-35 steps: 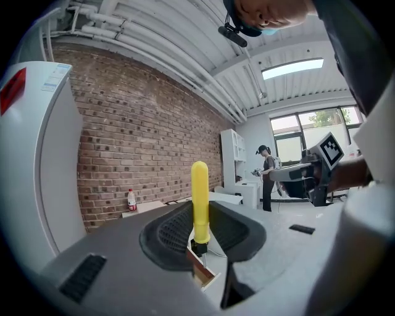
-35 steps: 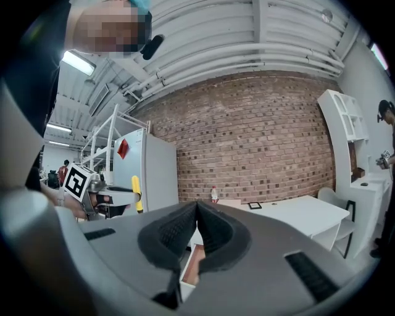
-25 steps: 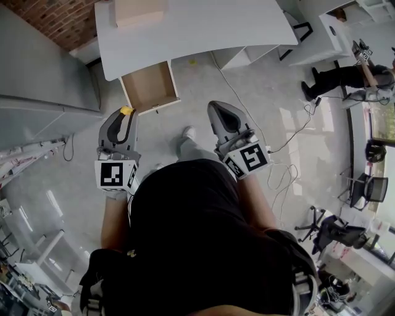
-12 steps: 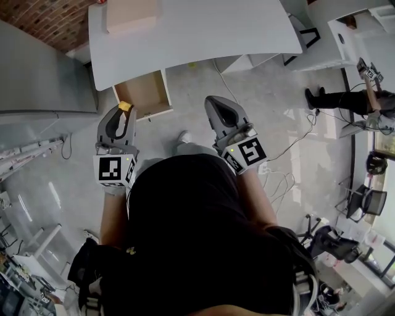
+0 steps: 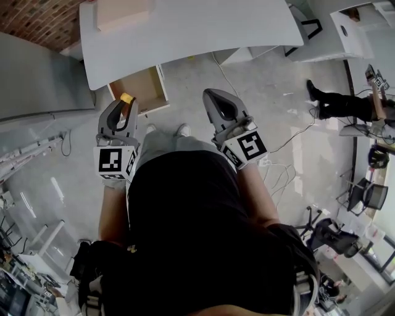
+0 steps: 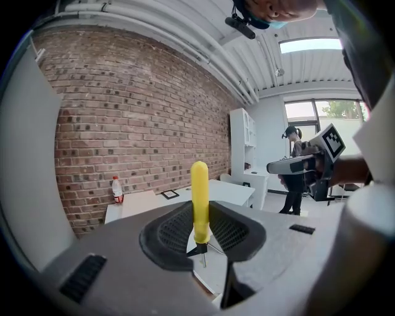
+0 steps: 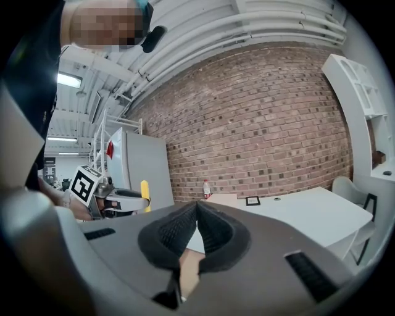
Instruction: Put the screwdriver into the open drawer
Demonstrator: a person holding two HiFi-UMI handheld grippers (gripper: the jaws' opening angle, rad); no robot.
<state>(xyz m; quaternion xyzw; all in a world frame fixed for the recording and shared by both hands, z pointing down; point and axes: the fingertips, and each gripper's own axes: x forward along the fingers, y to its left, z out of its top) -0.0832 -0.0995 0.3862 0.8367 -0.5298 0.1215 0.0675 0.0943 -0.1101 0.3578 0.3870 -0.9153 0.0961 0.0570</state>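
Yellow handle of the screwdriver [image 6: 199, 185] stands upright, pinched near its base by the left claw [image 6: 200, 237], probably so the tip goes in first. It hangs just in front of the open drawer [image 5: 139, 91], nearer than a second ago. Right claw [image 7: 196, 210], further from the drawer, is pressed together, holding nothing.

A big white table [image 5: 197, 31] stands on the grey floor [image 5: 203, 86]. A brown box [image 5: 123, 11] sits on the table's far left corner, with a bottle [image 6: 117, 190] and a dark flat square [image 6: 169, 194] near it. An open drawer [image 5: 139, 91] sticks out under the table's left end. Wires [image 5: 281, 176] lie on the floor, out past the table's near edge.
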